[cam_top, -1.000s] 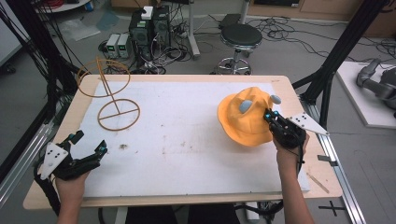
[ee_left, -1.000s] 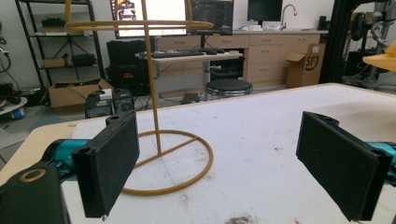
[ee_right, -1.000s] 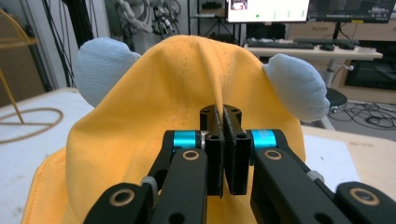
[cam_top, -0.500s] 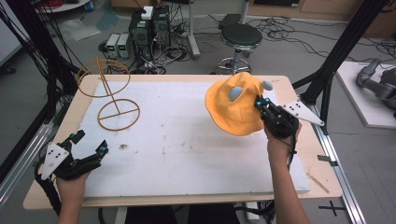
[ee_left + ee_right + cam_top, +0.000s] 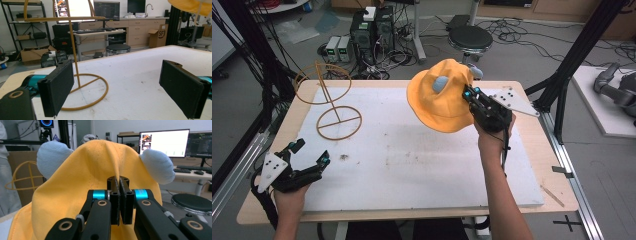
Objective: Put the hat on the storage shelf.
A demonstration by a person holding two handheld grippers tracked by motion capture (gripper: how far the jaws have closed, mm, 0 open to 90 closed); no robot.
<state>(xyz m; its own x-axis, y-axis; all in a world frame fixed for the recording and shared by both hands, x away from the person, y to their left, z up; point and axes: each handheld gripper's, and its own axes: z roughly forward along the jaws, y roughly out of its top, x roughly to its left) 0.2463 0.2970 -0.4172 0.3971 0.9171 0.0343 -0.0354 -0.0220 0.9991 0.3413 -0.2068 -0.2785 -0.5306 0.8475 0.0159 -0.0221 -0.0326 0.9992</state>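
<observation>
Grey floor point(image 5: 272, 100), black stool point(image 5: 469, 37), computer towers point(image 5: 372, 30), tangled cables point(image 5: 522, 35)

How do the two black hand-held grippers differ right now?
The left gripper sits low at the near left of the white table, jaws wide apart with nothing between them. The right gripper is raised above the table, jaws pressed shut on a fold of the orange fabric hat with pale blue ears. Both are black with teal joints and a grey plate.
</observation>
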